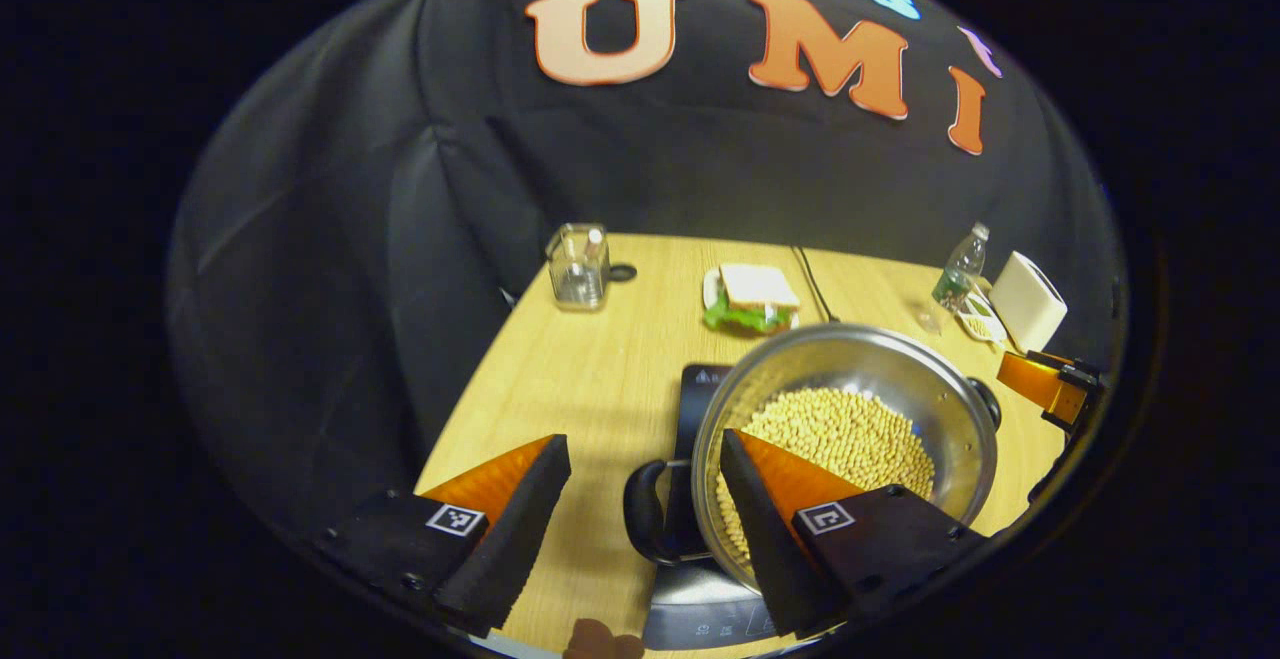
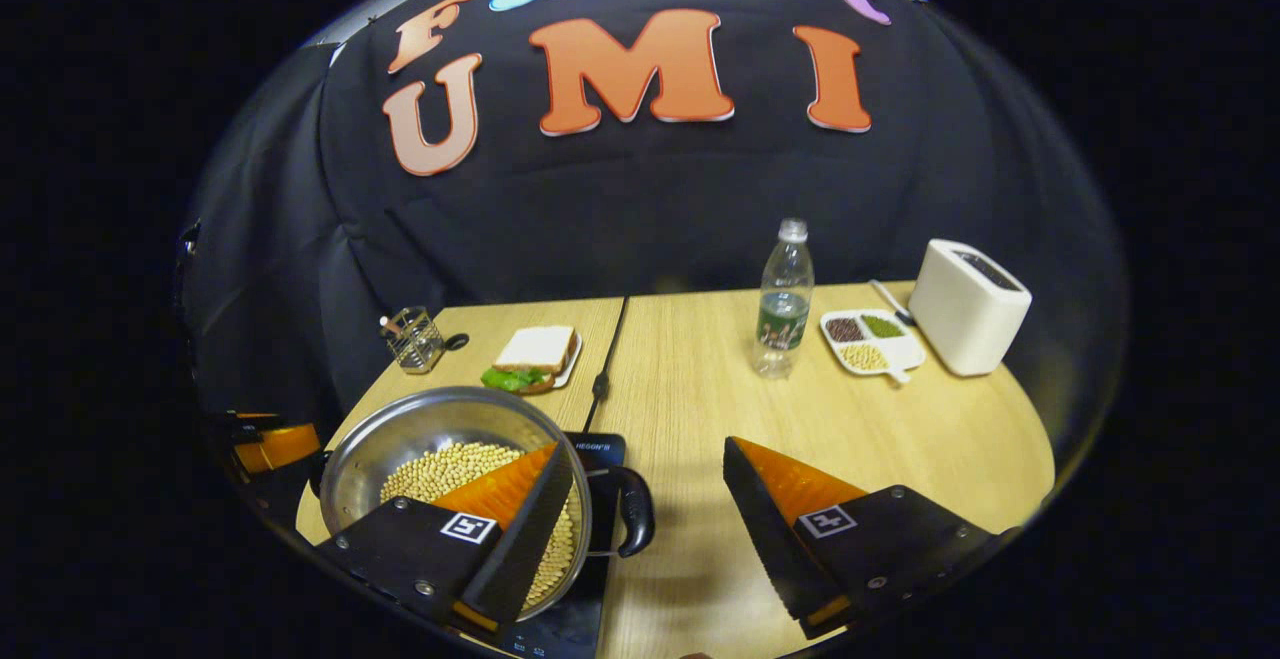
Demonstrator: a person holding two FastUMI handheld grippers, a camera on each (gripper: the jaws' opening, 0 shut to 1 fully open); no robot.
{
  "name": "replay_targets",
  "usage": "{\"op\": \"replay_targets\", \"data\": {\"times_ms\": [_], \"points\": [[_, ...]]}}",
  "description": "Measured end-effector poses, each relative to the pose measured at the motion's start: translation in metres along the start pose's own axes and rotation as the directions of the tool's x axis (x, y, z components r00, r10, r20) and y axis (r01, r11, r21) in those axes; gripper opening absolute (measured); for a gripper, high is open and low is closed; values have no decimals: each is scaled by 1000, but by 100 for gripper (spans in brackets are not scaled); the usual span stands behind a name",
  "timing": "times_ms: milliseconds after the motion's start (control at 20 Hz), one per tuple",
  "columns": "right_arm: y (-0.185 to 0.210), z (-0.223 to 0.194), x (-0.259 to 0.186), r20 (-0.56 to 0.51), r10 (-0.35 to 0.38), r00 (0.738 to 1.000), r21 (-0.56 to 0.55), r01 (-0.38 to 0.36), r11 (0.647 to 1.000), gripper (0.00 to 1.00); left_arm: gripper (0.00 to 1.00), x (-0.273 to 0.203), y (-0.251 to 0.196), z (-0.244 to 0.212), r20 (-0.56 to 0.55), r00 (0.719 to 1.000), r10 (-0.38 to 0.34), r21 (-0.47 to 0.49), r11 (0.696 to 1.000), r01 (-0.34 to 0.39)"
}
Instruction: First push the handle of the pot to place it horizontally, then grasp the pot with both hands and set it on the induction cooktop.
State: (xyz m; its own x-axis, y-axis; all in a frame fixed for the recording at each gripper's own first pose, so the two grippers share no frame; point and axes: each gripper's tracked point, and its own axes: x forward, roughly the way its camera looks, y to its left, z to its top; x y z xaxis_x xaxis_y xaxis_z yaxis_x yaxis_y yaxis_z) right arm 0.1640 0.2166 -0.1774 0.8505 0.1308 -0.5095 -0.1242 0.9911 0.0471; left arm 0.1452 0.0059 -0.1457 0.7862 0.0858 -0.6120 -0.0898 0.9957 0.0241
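Observation:
A steel pot [image 1: 900,369] [image 2: 420,429] holding soybeans [image 1: 850,434] [image 2: 440,469] sits on the black induction cooktop [image 1: 700,379] [image 2: 600,451] near the table's front. In the left gripper view, my left gripper [image 1: 642,444] is open, its fingers standing on either side of the pot's black side handle [image 1: 645,514] without pressing it. In the right gripper view, my right gripper [image 2: 650,451] is open astride the opposite black handle [image 2: 635,509], one finger over the pot's rim. Each view also shows the other gripper [image 1: 1050,389] [image 2: 265,444] past the pot's far side.
On the wooden table [image 2: 700,389] behind the pot lie a sandwich on a plate [image 1: 755,297] [image 2: 535,354], a glass jar [image 1: 578,267] [image 2: 412,337], a water bottle [image 2: 783,299], a divided bean tray [image 2: 868,341], a white toaster [image 2: 965,307] and a black cable [image 2: 605,359].

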Motion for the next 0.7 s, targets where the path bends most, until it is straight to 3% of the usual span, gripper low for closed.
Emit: {"op": "replay_targets", "data": {"times_ms": [100,350,700], "points": [[-12,30,-29,77,-6,997,-6,6,1000,94,98,-42,-7,43,118,993,5,-24,1000,-2],[-55,94,-112,259,-25,966,3,25,1000,94,98,-143,-6,132,348,937,37,-75,997,-12],[-125,136,-215,443,-72,894,28,67,997,94,98,-265,-32,172,528,849,-16,-78,995,67]]}}
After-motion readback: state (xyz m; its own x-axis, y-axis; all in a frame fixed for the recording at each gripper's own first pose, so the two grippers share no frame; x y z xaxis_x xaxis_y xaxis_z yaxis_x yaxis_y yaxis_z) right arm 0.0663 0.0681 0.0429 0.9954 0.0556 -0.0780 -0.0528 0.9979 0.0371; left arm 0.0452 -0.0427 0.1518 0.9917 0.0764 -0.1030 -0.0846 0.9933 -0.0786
